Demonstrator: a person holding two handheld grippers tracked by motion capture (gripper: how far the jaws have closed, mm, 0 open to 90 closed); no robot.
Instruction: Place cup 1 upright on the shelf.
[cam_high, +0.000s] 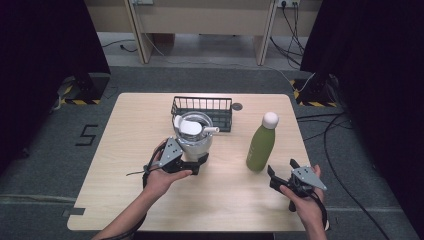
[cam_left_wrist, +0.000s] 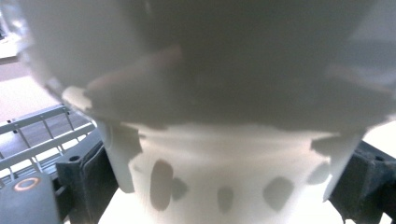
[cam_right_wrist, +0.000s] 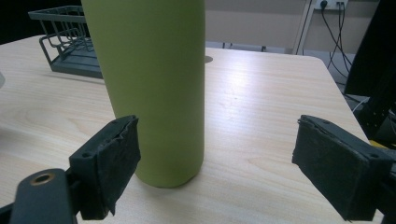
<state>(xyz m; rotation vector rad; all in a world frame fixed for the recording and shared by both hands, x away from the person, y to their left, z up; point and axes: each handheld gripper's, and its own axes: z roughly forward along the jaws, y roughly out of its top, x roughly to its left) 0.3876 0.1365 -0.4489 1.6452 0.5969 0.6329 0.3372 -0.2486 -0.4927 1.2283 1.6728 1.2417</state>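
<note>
— Two claws, two jobs! Our left claw (cam_high: 200, 161) is squeezed around the bottom of the clear jug (cam_high: 192, 134), which stands on the table (cam_high: 130, 150) right in front of the wire basket (cam_high: 202, 111).

— What about our right claw (cam_high: 281, 175)?

— It is wide open and holds nothing. The green bottle (cam_high: 261, 146) stands just in front of it, nearer one jaw.

— How will the bottle feel?

— We think hard, smooth and slippery, maybe heavy if full. We should grab it around the middle.

— And the jug?

— Stiff plastic, we guess, and tippy, so holding it low is good.

— Any words to read?

— We see none on either.
</note>
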